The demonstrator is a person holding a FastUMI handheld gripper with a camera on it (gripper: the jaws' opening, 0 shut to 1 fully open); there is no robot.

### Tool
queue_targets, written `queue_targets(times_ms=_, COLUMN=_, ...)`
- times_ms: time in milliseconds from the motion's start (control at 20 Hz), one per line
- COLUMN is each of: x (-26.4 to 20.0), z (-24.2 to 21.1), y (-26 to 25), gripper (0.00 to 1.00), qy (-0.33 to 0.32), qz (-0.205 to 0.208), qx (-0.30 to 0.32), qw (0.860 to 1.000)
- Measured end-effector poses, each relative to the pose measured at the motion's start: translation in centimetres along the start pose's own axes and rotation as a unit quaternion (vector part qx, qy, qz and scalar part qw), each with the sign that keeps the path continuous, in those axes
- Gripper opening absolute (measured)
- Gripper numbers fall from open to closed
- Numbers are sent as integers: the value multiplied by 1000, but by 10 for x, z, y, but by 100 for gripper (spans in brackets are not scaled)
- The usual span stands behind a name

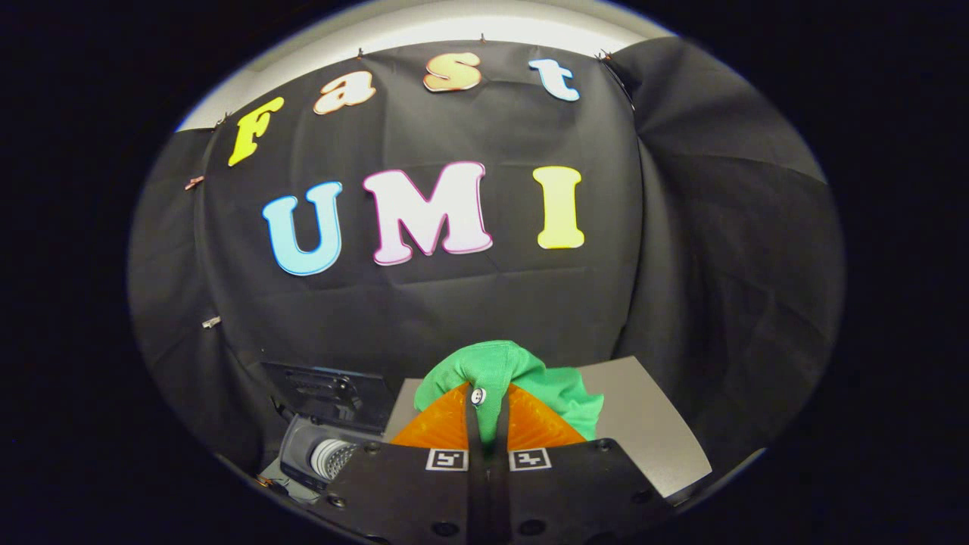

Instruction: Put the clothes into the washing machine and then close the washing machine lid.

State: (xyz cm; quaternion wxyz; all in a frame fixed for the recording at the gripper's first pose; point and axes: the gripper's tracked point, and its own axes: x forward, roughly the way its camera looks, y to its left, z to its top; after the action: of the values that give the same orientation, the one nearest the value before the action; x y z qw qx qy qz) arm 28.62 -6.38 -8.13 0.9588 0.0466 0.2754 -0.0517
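Between my gripper [488, 424] fingers: green garment [503, 375], pinched tight, lifted above grey surface [651, 424]. Washing machine [322, 450] sits low to left, lid apparently up, drum visible. Pickup done, I judge; carry over, drop in drum, lid closing all remain.

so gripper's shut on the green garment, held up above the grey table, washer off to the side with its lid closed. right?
One thing is off: the washer's lid is open, standing up behind the drum opening, as the gripper view shows. The rest holds: the gripper is shut on the green garment, held above the grey table, with the washer off to the side.
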Motion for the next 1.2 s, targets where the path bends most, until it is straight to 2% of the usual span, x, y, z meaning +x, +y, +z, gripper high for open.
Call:
queue_targets(times_ms=300, x=-8, z=17, y=87, gripper=5, qy=-22, qz=61, qx=-30, qw=997)
queue_targets(times_ms=600, x=1, z=-7, y=193, gripper=5, qy=0, qz=156, qx=-49, qw=987)
queue_targets(times_ms=950, x=27, z=-66, y=279, gripper=5, qy=43, qz=242, qx=-60, qw=968)
queue_targets(times_ms=1200, x=59, z=-135, y=312, gripper=5, qy=107, qz=273, qx=-87, qw=952)
